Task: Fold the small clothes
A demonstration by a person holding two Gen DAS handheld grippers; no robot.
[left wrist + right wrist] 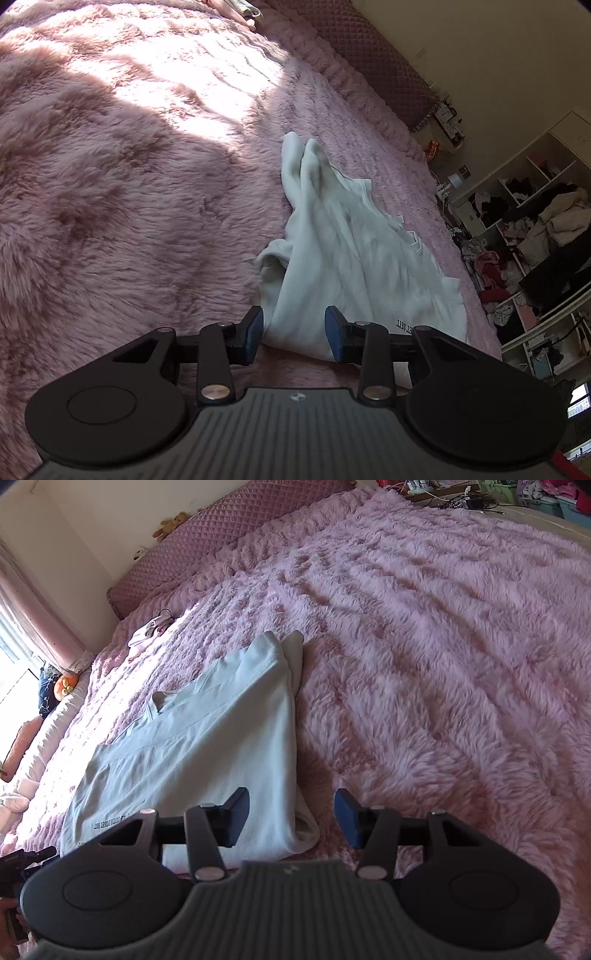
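Observation:
A small white T-shirt [347,254] with black lettering near its hem lies partly folded on the pink fluffy blanket [110,192]. My left gripper [293,332] is open, its blue-padded fingers [255,332] either side of the shirt's near left edge, just above it. In the right wrist view the same shirt [207,738] lies smoother, one side folded over. My right gripper [291,818] is open over the shirt's near right corner, where a sleeve [306,829] sticks out. Neither gripper holds cloth.
A quilted pink headboard [229,520] runs along the wall. Other small clothes [149,633] lie near the pillows. Cluttered shelves full of clothes [532,236] stand beside the bed. A curtain and window [22,627] are on the left.

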